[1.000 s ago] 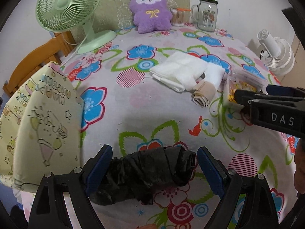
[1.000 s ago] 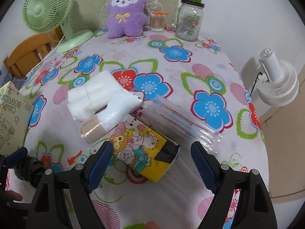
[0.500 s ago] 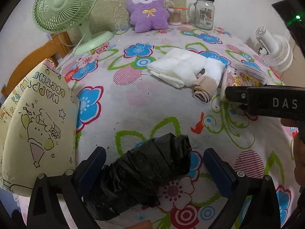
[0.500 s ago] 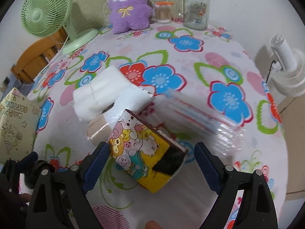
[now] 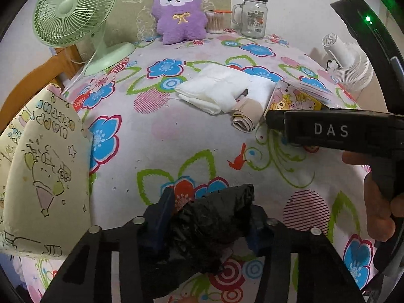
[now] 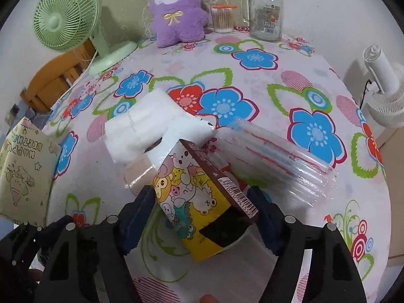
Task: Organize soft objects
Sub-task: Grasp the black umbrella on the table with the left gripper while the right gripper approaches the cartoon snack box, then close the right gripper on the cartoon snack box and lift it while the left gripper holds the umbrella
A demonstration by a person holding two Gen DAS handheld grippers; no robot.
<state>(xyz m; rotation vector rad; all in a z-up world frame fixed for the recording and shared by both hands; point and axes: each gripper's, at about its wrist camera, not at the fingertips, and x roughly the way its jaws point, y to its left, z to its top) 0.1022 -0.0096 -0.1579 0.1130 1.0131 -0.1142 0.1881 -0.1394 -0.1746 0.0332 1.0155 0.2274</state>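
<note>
Both clamped: left gripper (image 5: 207, 217) grasping black plastic bag roll (image 5: 202, 229), right gripper (image 6: 202, 212) grasping cartoon tissue pack (image 6: 199, 197) on desk (image 6: 252, 80)

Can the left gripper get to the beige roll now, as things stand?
Probably not. The left gripper is shut on the black bag, so its jaws are full. The bare cloth toward the beige roll looks free, though.

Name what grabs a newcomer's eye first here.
Probably the loud flowered tablecloth, then the purple plush at the far edge beside the green fan. Up close, the left gripper pinches a crumpled black plastic bag, and the right gripper clamps a yellow cartoon pack.
</note>
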